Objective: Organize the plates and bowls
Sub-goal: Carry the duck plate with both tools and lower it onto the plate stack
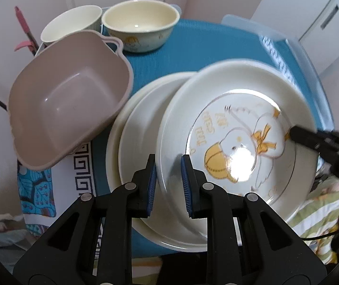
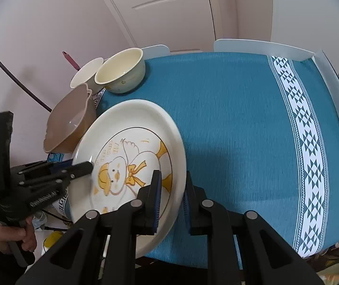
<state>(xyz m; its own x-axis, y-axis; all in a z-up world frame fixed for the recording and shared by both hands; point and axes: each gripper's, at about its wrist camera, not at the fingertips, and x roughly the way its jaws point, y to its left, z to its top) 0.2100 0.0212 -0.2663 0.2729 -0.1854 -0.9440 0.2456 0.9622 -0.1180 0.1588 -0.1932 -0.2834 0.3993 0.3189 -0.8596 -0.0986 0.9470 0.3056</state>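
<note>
A white plate with a yellow duck drawing (image 1: pixel 238 128) (image 2: pixel 131 156) is held tilted above a stack of plain white plates (image 1: pixel 141 128) on the blue tablecloth. My left gripper (image 1: pixel 168 182) is shut on the duck plate's near rim. My right gripper (image 2: pixel 172 197) is shut on the opposite rim, and its finger (image 1: pixel 312 137) shows in the left wrist view. My left gripper also shows in the right wrist view (image 2: pixel 84 167). A taupe square bowl (image 1: pixel 69 104) (image 2: pixel 72 123) rests tilted to the left.
A cream bowl (image 1: pixel 141 26) (image 2: pixel 122 71) and a white cup (image 1: pixel 72 26) (image 2: pixel 86 73) stand at the table's far left corner by the wall. The blue tablecloth (image 2: pixel 240 118) with a white patterned stripe (image 2: pixel 305 142) stretches right. A pink utensil (image 1: pixel 23 26) stands behind the cup.
</note>
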